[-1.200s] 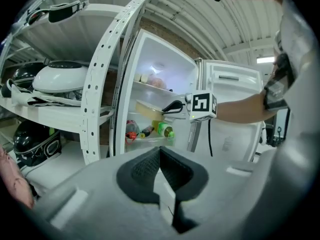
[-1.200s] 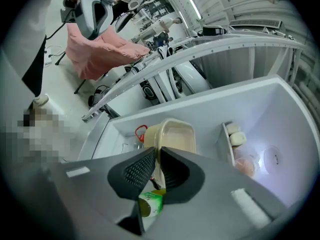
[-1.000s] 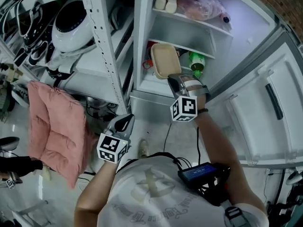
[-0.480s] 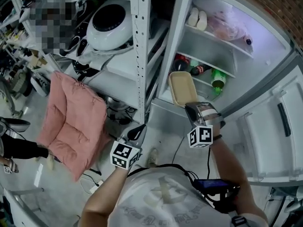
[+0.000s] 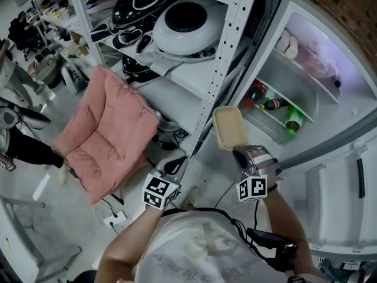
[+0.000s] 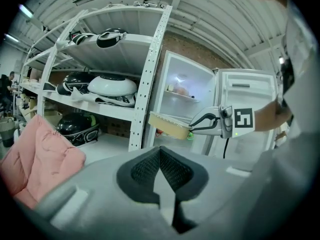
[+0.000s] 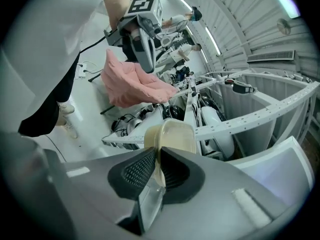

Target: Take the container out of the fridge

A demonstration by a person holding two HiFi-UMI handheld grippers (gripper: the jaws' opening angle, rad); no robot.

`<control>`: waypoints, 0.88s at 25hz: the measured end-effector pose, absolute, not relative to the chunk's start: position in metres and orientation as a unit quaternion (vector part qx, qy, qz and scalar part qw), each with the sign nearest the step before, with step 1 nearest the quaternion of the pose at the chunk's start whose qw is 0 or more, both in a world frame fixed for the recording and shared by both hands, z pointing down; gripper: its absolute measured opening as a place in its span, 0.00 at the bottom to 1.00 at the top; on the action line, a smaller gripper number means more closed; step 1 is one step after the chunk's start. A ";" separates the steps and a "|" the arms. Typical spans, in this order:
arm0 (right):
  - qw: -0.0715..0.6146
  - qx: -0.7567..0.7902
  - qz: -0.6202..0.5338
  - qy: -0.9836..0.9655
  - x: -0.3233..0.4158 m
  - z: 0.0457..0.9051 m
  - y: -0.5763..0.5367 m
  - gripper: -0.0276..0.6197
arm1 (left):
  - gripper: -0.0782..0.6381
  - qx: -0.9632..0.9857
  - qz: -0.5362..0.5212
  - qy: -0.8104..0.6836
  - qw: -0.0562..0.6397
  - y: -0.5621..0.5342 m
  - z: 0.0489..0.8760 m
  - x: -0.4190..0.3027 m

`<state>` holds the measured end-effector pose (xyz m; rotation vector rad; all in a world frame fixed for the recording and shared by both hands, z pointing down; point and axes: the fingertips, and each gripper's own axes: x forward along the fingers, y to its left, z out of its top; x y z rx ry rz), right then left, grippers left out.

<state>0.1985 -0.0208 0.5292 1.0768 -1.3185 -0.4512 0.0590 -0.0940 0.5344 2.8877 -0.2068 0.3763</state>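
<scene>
The container point(image 5: 230, 128) is flat, cream-coloured and lidded. My right gripper point(image 5: 238, 151) is shut on its near edge and holds it on edge in the air, outside the open fridge point(image 5: 306, 69) and in front of the rack post. In the right gripper view the container point(image 7: 172, 136) stands up between the pads point(image 7: 142, 171). My left gripper point(image 5: 174, 165) hangs lower left, shut and empty, apart from the container. The left gripper view shows its closed jaws, left gripper point(image 6: 160, 151), with the container point(image 6: 169, 125) and right gripper point(image 6: 192, 128) beyond.
Bottles point(image 5: 277, 105) and food packs stay on the fridge shelves; the fridge door point(image 5: 347, 181) stands open at right. A white metal rack point(image 5: 227, 69) with round appliances point(image 5: 188, 19) stands left of the fridge. A pink cushion point(image 5: 106, 134) leans below. Cables lie on the floor.
The right gripper has carried the container back out of the fridge and down-left, clear of its shelves. The head view has swung left. The left gripper stays low and shut.
</scene>
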 end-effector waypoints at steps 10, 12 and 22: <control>0.604 0.426 -0.256 -0.623 0.131 0.528 -0.079 0.11 | 0.11 0.972 0.127 -0.147 0.131 -0.118 0.544 -0.008; 0.597 0.412 -0.270 -0.633 0.115 0.528 -0.091 0.11 | 0.11 0.968 0.124 -0.167 0.137 -0.122 0.545 -0.024; 0.563 0.361 -0.320 -0.671 0.041 0.524 -0.136 0.11 | 0.11 0.952 0.109 -0.247 0.140 -0.149 0.541 -0.095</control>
